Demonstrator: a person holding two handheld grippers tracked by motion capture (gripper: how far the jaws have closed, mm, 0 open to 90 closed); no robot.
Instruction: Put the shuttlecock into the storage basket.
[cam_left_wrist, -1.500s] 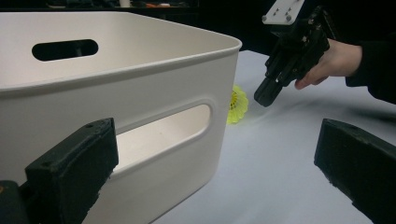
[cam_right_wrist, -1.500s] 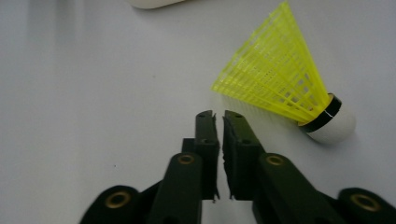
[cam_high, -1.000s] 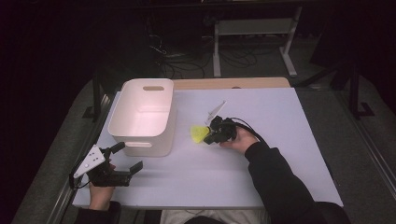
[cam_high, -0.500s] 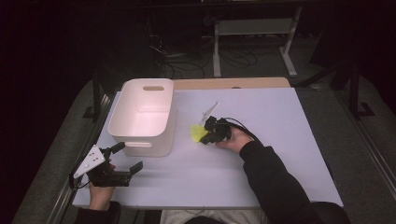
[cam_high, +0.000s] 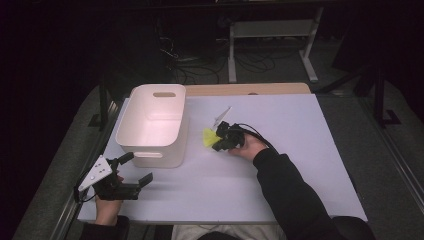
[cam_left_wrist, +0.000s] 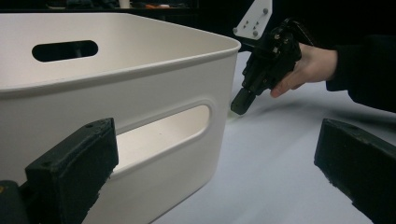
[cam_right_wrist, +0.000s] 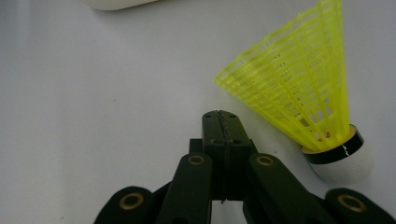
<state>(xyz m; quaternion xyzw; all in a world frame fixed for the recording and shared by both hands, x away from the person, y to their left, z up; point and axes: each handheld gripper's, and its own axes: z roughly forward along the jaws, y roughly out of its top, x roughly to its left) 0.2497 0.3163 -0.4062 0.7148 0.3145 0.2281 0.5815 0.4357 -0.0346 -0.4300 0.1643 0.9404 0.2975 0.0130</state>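
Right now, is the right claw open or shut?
Shut: the right claw's jaws are pressed together with nothing between them, beside the yellow shuttlecock lying on the table.

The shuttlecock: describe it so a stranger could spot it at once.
On the white table, just right of the white bin, the right gripper rests shut. The shuttlecock lies beside its jaws: a yellow mesh cone with a black band and white tip.

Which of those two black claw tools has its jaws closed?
The right gripper, beside the yellow shuttlecock: its jaws are pressed together, gripping nothing. The left gripper, near the white bin, has its jaws wide apart.
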